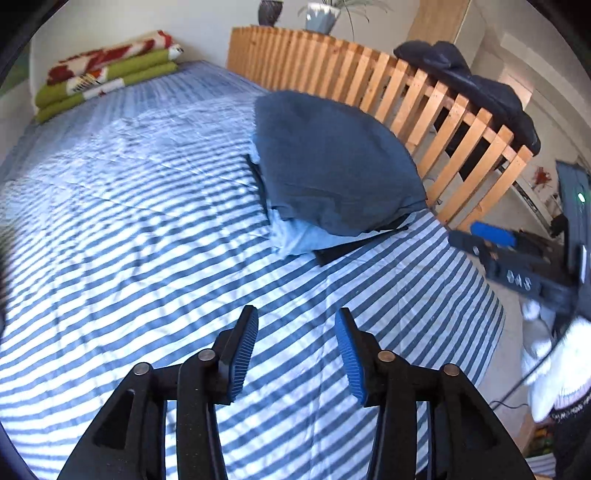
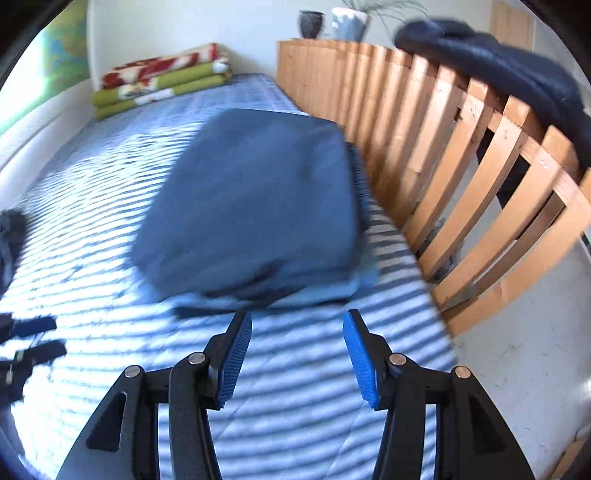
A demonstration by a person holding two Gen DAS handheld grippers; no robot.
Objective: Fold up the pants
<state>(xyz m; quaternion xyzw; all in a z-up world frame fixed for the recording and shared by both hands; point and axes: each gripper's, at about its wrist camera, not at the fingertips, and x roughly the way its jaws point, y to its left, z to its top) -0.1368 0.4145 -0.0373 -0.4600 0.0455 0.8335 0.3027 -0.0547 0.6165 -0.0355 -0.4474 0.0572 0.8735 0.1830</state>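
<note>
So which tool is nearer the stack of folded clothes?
Right. The right tool hangs just short of the folded stack; the left tool hangs farther back over the striped cover.

Bed: a striped blue-and-white cover (image 1: 155, 236) fills most of the view, lightly creased.
Pile of clothes: folded dark blue pants (image 1: 332, 162) lie on top, over a light blue garment (image 1: 303, 238) and a black one (image 1: 351, 249), near the bed's right edge.
Left gripper (image 1: 297, 354): jaws apart over bare cover, nothing between the blue pads (image 1: 243, 358).
Right gripper (image 1: 517, 254): blurred, at the right edge beyond the bed; a white-gloved hand (image 1: 557, 365) below it.
Railing: wooden slats (image 1: 388, 85) beside the bed, a dark garment (image 1: 480, 85) draped over the top.
Far end: folded green and red blankets (image 1: 107, 77); two plant pots (image 1: 295, 13).
</note>
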